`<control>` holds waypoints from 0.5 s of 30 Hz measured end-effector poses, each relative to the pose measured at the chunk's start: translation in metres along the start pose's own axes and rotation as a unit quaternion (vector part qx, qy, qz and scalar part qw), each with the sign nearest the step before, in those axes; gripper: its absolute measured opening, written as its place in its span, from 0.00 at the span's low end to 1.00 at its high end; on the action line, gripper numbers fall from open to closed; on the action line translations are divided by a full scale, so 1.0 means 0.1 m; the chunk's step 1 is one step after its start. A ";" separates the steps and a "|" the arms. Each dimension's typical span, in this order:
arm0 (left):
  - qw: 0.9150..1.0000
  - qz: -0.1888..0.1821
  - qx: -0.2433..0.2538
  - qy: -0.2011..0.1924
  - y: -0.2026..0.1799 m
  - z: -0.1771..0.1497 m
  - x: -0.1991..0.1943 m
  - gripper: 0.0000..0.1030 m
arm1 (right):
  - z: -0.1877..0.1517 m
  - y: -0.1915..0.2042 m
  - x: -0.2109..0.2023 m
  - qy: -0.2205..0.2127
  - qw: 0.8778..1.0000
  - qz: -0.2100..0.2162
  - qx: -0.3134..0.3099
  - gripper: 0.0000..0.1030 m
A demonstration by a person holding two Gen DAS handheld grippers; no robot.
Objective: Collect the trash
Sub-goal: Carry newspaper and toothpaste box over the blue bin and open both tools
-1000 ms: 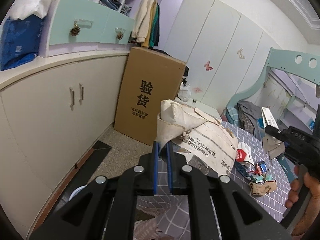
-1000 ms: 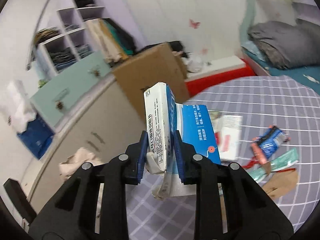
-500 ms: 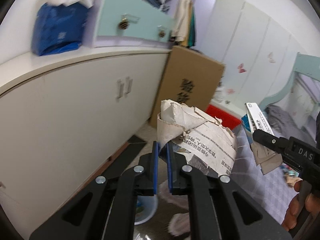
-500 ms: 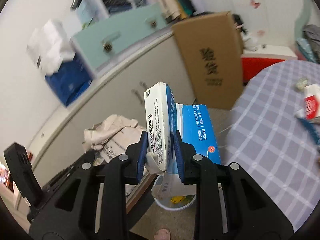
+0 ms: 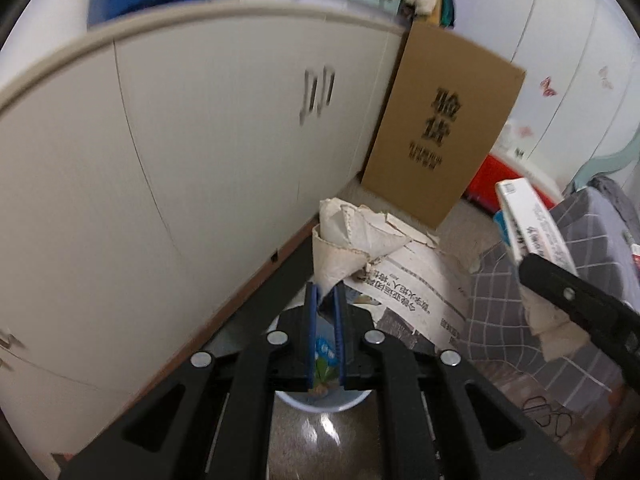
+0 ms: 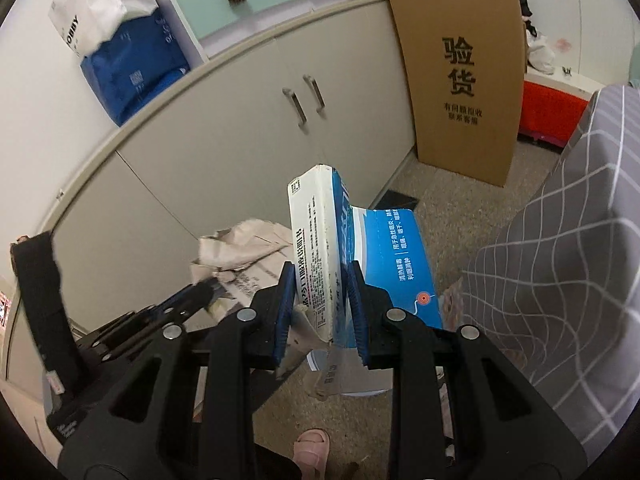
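My left gripper (image 5: 325,294) is shut on a crumpled, torn paper wrapper with printed text (image 5: 380,256). Below it on the floor stands a small light-blue bin (image 5: 320,400) with trash inside. My right gripper (image 6: 322,280) is shut on a blue-and-white cardboard box (image 6: 340,248), with a scrap of paper pinched beside it. That box (image 5: 532,220) and the right gripper's black finger (image 5: 576,300) show at the right of the left wrist view. In the right wrist view the left gripper (image 6: 208,290) with its paper (image 6: 240,248) is at the left, and the bin's rim (image 6: 360,390) peeks out beneath the box.
A cream cabinet (image 6: 224,128) with two handles runs along the left. A tall cardboard box (image 6: 464,76) leans against it, a red bin (image 6: 552,114) behind. The grey checked tablecloth (image 6: 568,264) hangs at the right. A pink slipper (image 6: 312,448) is on the floor below.
Both grippers have swung away from the table top and dropped toward the floor by the cabinet, each still holding its trash. The light-blue bin has come into view beneath them.
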State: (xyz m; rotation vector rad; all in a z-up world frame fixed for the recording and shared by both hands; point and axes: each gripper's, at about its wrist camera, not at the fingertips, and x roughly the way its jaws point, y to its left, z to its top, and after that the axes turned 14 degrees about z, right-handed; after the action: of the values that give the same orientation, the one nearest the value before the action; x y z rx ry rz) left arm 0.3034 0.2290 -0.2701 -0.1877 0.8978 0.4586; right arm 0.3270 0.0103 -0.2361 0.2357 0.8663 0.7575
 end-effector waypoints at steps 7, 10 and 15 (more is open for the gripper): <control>0.998 0.004 0.004 0.059 -0.11 -0.02 0.42 0.66 | -0.10 -0.16 0.13 0.013 1.000 -0.013 0.015 0.26; 0.998 -0.008 -0.001 0.066 -0.09 -0.08 0.44 0.66 | -0.15 -0.21 0.15 0.020 0.999 -0.014 0.021 0.26; 0.998 -0.013 -0.006 0.067 -0.03 -0.14 0.37 0.68 | -0.20 -0.20 0.18 0.025 0.999 -0.014 0.023 0.27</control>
State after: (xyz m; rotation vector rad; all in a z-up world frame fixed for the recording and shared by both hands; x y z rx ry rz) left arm 0.3143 0.2329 -0.3080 -0.2440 1.0235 0.4309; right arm 0.3295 0.0059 -0.2689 0.2455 0.9336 0.7213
